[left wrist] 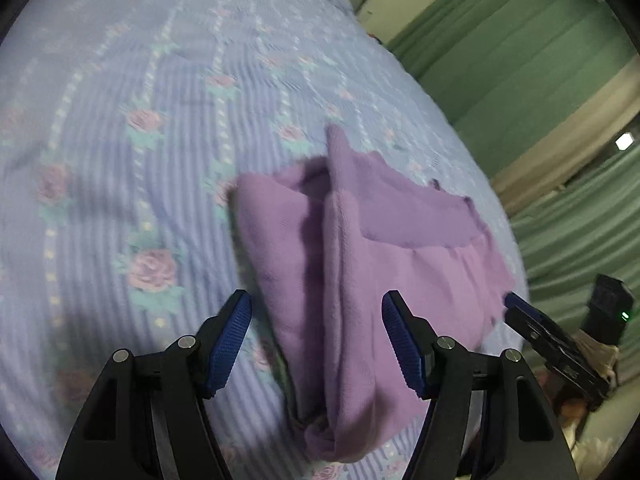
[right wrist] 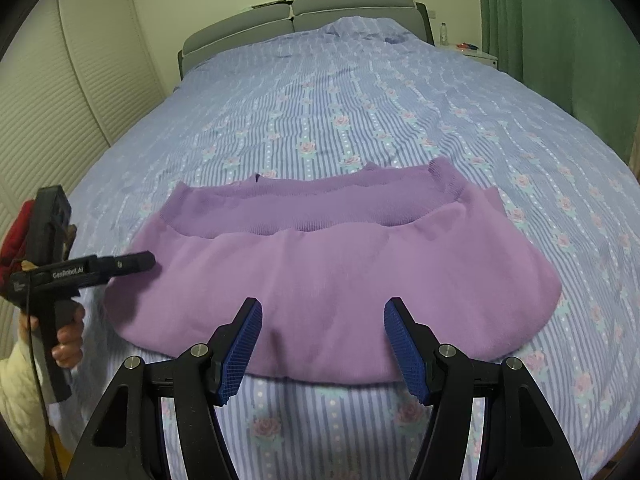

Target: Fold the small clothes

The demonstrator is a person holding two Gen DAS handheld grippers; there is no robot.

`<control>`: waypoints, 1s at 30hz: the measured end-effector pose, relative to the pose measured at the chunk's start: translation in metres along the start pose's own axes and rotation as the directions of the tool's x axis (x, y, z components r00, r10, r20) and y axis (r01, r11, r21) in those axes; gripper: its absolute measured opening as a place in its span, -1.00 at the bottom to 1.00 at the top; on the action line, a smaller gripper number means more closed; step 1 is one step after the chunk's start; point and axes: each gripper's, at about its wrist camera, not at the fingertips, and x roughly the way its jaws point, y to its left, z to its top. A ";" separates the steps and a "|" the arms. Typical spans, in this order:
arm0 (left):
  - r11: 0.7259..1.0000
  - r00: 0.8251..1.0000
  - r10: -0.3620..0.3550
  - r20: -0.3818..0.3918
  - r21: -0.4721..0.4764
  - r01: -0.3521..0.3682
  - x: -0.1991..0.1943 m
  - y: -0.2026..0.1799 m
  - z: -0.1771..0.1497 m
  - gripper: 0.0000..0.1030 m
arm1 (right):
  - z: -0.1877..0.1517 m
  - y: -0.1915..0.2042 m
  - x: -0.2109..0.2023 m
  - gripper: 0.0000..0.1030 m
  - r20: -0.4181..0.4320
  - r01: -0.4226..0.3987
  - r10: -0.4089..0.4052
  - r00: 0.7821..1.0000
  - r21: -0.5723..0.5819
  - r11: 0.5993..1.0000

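Observation:
A purple knit garment [right wrist: 332,272] lies flat across the foot of the bed, its ribbed band [right wrist: 320,208] folded over on the far side. My right gripper [right wrist: 322,332] hovers open over its near edge, with nothing pressed between the blue pads [right wrist: 244,344]. In the left wrist view the same garment [left wrist: 360,260] appears blurred and runs away from me. My left gripper [left wrist: 316,332] is open above its end, the pads clear of the cloth. Seen from the side, the left gripper [right wrist: 140,262] is held in a hand [right wrist: 68,336] with its tip at the garment's left edge. The right gripper [left wrist: 520,308] shows at the garment's other edge.
The striped blue bedspread [right wrist: 360,112] with rose print covers the whole bed up to a grey headboard [right wrist: 304,12]. A nightstand [right wrist: 468,54] with a bottle stands at the back right. Green curtains [right wrist: 560,40] hang on the right and louvred doors [right wrist: 52,100] stand on the left.

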 end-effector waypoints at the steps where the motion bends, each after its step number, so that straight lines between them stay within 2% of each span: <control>1: 1.000 1.000 -0.018 -0.011 0.009 0.018 0.002 0.002 -0.001 0.28 | 0.001 0.000 0.002 0.23 0.002 -0.006 0.006 1.000 0.000 1.000; 7: 0.986 0.987 -0.161 -0.029 -0.053 0.159 0.014 0.013 0.006 0.28 | 0.002 0.003 0.013 0.23 -0.001 -0.020 0.020 1.000 0.006 1.000; 9: 0.976 0.979 -0.205 -0.025 -0.085 0.202 0.014 0.018 0.007 0.17 | 0.002 0.005 0.016 0.23 -0.003 -0.025 0.026 1.000 0.009 1.000; 11: 0.974 0.978 -0.205 -0.030 -0.106 0.201 0.015 0.019 0.007 -0.24 | 0.002 0.008 0.016 0.23 0.002 -0.027 0.027 1.000 0.005 1.000; 13: 0.962 0.970 -0.237 -0.053 -0.154 0.227 0.017 0.020 0.004 -0.44 | 0.003 0.009 0.015 0.23 0.010 -0.032 0.032 0.999 0.001 0.999; 14: 0.962 0.971 -0.232 -0.055 -0.164 0.220 0.017 0.018 0.003 -0.48 | 0.004 0.010 0.015 0.21 0.013 -0.038 0.038 0.999 -0.007 0.999; 16: 0.974 0.981 -0.189 -0.050 -0.138 0.181 0.010 0.009 0.002 -0.60 | 0.004 0.013 0.016 0.06 0.018 -0.047 0.047 0.999 -0.020 0.999; 18: 0.981 0.987 -0.154 -0.038 -0.125 0.148 0.000 -0.005 0.006 -0.63 | 0.004 0.016 0.018 -0.30 0.016 -0.056 0.056 0.998 -0.040 0.998; 21: 0.987 0.993 -0.117 -0.014 -0.113 0.114 -0.016 -0.029 0.014 -0.67 | 0.007 0.016 0.022 -0.59 0.013 -0.069 0.070 0.997 -0.050 0.996; 25: 0.993 0.997 -0.078 0.017 -0.089 0.079 -0.035 -0.069 0.027 -0.69 | 0.011 0.015 0.030 -0.71 0.010 -0.096 0.097 0.995 -0.046 0.994; 30: 0.995 0.997 -0.073 0.033 -0.064 0.075 -0.036 -0.105 0.040 -0.70 | 0.014 0.014 0.052 -0.78 -0.021 -0.118 0.117 0.993 -0.039 0.992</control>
